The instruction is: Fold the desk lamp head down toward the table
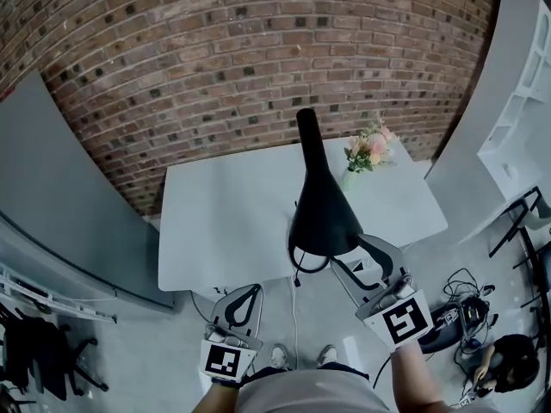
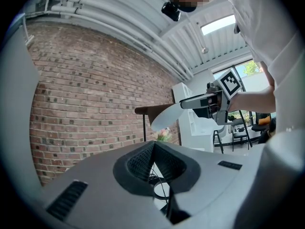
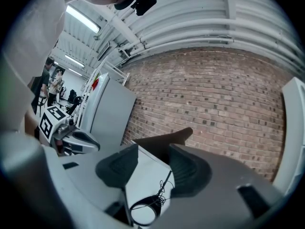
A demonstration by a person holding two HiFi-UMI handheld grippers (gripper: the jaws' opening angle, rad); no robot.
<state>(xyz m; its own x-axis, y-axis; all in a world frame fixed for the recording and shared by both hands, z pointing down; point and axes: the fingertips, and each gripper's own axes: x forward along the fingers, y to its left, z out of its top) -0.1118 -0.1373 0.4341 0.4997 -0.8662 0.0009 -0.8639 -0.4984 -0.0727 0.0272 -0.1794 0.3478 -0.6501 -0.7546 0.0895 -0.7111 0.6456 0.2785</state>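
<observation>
Lamp head (image 1: 323, 213), black cone, above white table (image 1: 224, 222)

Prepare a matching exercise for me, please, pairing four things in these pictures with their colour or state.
Things:
1. lamp head
2. flowers
3. left gripper
4. right gripper

Colours or states:
A. open, close beside the lamp head
B. pink
C. black, cone-shaped
D. shut, with nothing in it

Pairs: 1-C, 2-B, 3-D, 4-A.
</observation>
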